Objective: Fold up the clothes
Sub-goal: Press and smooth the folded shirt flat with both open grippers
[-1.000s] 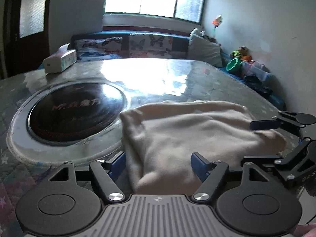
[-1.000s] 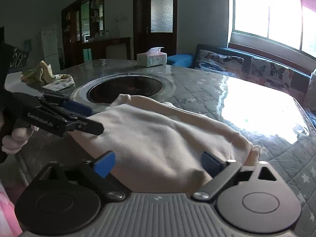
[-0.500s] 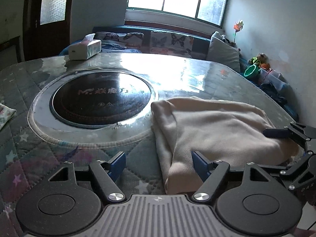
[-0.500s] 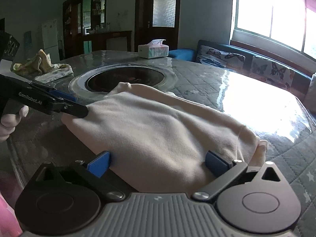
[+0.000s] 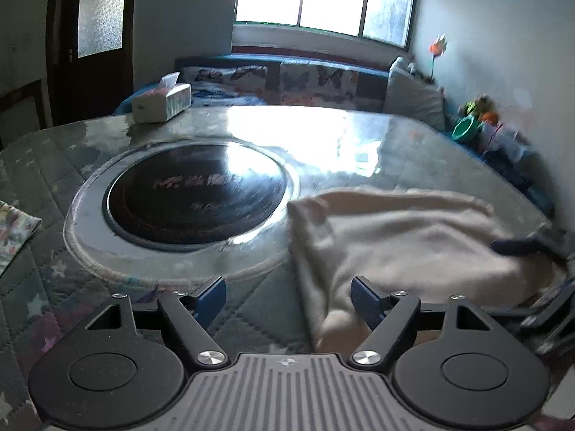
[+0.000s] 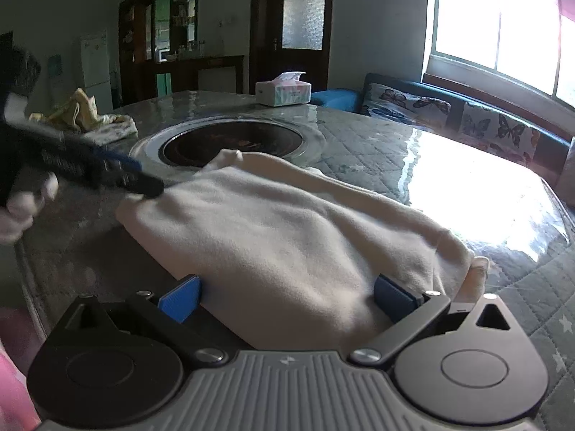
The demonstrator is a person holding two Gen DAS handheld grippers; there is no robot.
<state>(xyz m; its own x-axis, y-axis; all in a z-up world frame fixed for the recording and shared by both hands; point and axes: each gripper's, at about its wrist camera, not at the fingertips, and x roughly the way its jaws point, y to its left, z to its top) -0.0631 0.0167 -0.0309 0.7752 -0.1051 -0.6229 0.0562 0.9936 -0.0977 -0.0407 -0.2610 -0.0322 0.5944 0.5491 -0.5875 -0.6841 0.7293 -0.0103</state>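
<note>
A cream garment [image 5: 402,237] lies folded in a flat bundle on the quilted table [image 5: 43,186], right of the round hotplate. My left gripper [image 5: 289,298] is open; the garment's near left corner lies just by its right finger [image 5: 366,300], and table shows between the jaws. In the right wrist view the garment [image 6: 287,230] fills the middle. My right gripper [image 6: 287,298] is open, low over the near edge, with the cloth lying between its fingers. The left gripper [image 6: 107,172] is blurred, its tips at the garment's far left corner. The right gripper [image 5: 521,248] shows blurred over the garment's right end.
A black round hotplate [image 5: 194,194] is set into the table's middle. A tissue box [image 6: 283,89] stands at the far edge, crumpled yellow clothes [image 6: 79,113] lie at the far left, and a floral cloth [image 5: 14,230] lies by the left edge. A sofa [image 6: 467,122] runs under the window.
The left gripper has drawn back and to the left: the garment was between its fingers, now it lies mostly right of them. The garment has settled flatter. Both grippers stay open.
</note>
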